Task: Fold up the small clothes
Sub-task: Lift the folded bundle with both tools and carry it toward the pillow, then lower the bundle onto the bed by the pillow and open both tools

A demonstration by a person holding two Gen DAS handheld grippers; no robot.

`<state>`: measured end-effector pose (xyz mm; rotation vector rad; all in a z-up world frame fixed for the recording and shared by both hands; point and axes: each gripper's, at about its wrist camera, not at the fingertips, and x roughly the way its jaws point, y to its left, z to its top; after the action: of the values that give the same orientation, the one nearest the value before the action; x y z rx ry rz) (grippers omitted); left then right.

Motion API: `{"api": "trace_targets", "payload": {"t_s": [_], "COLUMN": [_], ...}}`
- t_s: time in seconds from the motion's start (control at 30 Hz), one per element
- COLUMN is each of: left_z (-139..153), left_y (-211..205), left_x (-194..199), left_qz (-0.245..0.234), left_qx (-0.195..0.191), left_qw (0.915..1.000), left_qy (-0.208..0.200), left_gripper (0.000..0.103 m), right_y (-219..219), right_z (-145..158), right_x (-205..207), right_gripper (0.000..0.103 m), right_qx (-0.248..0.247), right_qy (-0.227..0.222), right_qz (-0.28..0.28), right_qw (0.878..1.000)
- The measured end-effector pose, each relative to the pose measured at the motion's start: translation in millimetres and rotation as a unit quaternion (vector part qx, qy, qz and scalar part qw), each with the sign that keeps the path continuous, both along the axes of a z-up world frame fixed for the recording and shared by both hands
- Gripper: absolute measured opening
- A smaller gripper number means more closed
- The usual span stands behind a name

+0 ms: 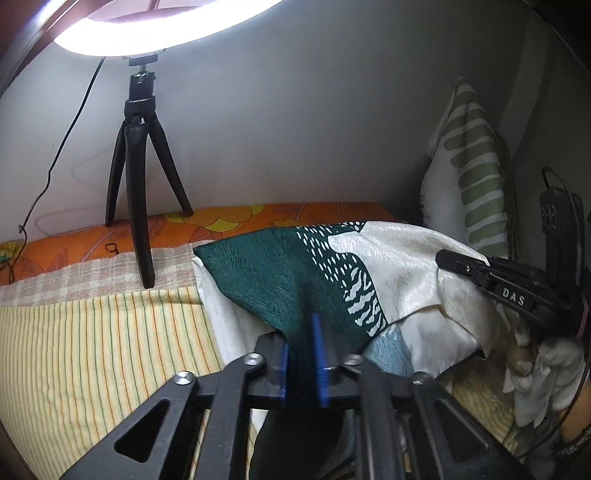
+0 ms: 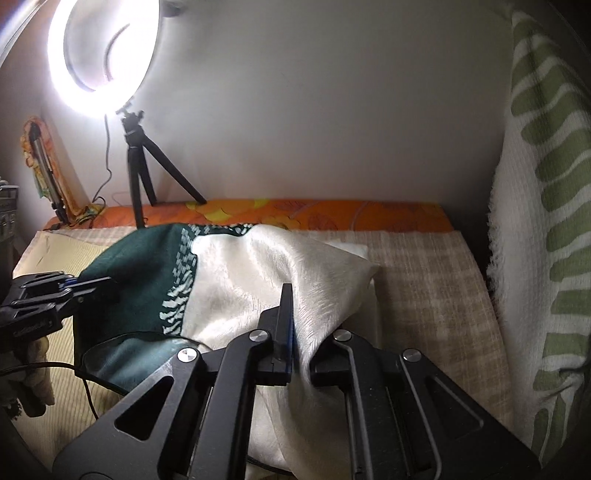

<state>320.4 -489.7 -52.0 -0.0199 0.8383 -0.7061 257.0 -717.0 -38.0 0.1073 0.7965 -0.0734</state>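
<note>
Right now we are carrying a fold across: the left gripper (image 1: pixel 301 354) is holding the dark green end of the cloth (image 1: pixel 332 266), its blue pads only narrowly apart with the fabric bunched between them, and the right gripper (image 2: pixel 295 332) is pinching the cream end, its jaws nearly closed on the cloth. The cloth is draping between the two, its far side resting on the checked mat (image 2: pixel 417 280) at about twelve o'clock from both grippers, short of the orange floral sheet (image 2: pixel 369 214).

To do this well, we are keeping both grips level with each other so the carried edge stays straight, and we are lowering it evenly onto the layer beneath instead of dropping one corner first. We are also watching the slack in the middle, which is sagging and could crease.

At ten o'clock the tripod (image 1: pixel 136 177) of the ring lamp (image 1: pixel 166 26) is standing on the bed; at two o'clock the striped towel (image 1: pixel 469 166) is hanging. We are steering between them.
</note>
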Motion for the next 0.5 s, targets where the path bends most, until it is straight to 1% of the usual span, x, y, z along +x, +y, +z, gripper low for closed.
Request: {"api": "trace_targets", "payload": {"t_s": [0.07,0.1,0.13,0.2,0.23,0.27,0.37,0.43,0.5], "left_z": [3,5,7,12,14,16,22,26,31], "left_y": [-2,1,1,4,4,5,11,13,17], "left_x": [-3,-7,-9,-13,-15,-17,-25,-30,-37], "left_qz": [0.001,0.002,0.003,0.002,0.002,0.001,0.002,0.001,0.001], "left_qx": [0.011,0.014,0.015,0.016,0.017,0.018,0.017,0.019,0.022], "left_qw": [0.9999,0.9997,0.9995,0.9992,0.9991,0.999,0.9987,0.9985,0.9981], "left_qy": [-0.013,-0.021,-0.026,-0.036,-0.038,-0.04,-0.047,-0.052,-0.058], "left_gripper": [0.029,0.033,0.04,0.043,0.047,0.053,0.059,0.064,0.068], "right_y": [-5,-7,-8,-11,-13,-14,-12,-8,-1], "right_z": [-2,-2,-1,3,6,8,16,21,26], "right_x": [0,0,-2,-5,-7,-9,-14,-16,-21], "right_gripper": [0.02,0.033,0.045,0.056,0.059,0.06,0.062,0.065,0.065], "right_qx": [-0.007,-0.011,-0.014,-0.017,-0.016,-0.013,-0.008,-0.009,-0.012], "right_qy": [0.012,0.012,0.01,0.001,-0.003,-0.006,-0.015,-0.019,-0.022], "right_qz": [-0.02,-0.028,-0.035,-0.05,-0.057,-0.062,-0.07,-0.069,-0.07], "right_qw": [1.0,0.999,0.999,0.999,0.998,0.998,0.997,0.997,0.997]}}
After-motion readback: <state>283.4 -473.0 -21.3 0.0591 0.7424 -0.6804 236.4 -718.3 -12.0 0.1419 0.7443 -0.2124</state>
